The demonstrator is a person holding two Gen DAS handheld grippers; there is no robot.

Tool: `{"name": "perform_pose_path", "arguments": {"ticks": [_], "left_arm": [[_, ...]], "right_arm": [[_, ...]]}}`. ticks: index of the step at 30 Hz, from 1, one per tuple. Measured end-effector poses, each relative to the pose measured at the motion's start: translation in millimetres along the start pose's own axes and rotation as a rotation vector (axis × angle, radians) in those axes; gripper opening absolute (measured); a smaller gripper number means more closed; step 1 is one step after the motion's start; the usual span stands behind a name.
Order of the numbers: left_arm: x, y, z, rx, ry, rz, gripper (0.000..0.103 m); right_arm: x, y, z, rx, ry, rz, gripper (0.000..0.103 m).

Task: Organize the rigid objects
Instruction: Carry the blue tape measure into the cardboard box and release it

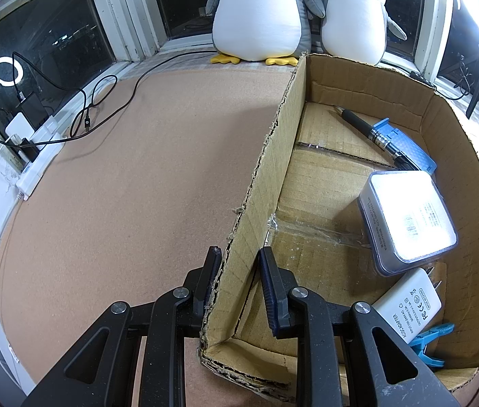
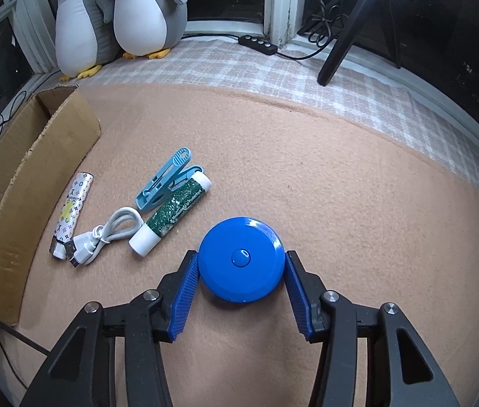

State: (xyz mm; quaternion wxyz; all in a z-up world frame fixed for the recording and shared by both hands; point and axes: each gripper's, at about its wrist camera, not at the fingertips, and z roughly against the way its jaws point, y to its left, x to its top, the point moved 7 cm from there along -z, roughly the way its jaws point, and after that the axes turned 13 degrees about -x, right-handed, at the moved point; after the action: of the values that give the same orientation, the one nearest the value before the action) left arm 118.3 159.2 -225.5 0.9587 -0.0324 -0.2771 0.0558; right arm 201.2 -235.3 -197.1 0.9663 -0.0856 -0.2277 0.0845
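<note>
The white charger (image 1: 407,305) printed "AC/DC ADAPTER" lies inside the corrugated cardboard box (image 1: 470,176) beside a glossy tin (image 1: 409,217) and a black pen (image 1: 371,132) — the left gripper (image 1: 239,254) is clamped on the box's ragged wall. On the tan felt mat (image 2: 341,169), the right gripper (image 2: 241,264) brackets a smooth round blue disc (image 2: 241,259), ribbed pads pressing its rim — nearby lies a green tube (image 2: 171,213) reading "Lip Protectant".

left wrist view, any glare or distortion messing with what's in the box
Left wrist view: glare washes out the lid of the white case, its label barely legible; fisheye bends the cardboard box walls. Right wrist view: even light, no glare on the blue disc.
</note>
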Motion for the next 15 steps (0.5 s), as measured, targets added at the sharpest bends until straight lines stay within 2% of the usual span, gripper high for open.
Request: {"name": "perform_pose_path", "arguments": {"ticks": [8, 15], "left_arm": [[0.3, -0.2, 0.0, 0.001, 0.0, 0.0, 0.024], [0.9, -0.6, 0.2, 0.003, 0.001, 0.001, 0.024]], "right_arm": [[3.9, 6.2, 36.3, 0.011, -0.065, 0.011, 0.046], [18.6, 37.3, 73.1, 0.059, -0.134, 0.051, 0.046]]}}
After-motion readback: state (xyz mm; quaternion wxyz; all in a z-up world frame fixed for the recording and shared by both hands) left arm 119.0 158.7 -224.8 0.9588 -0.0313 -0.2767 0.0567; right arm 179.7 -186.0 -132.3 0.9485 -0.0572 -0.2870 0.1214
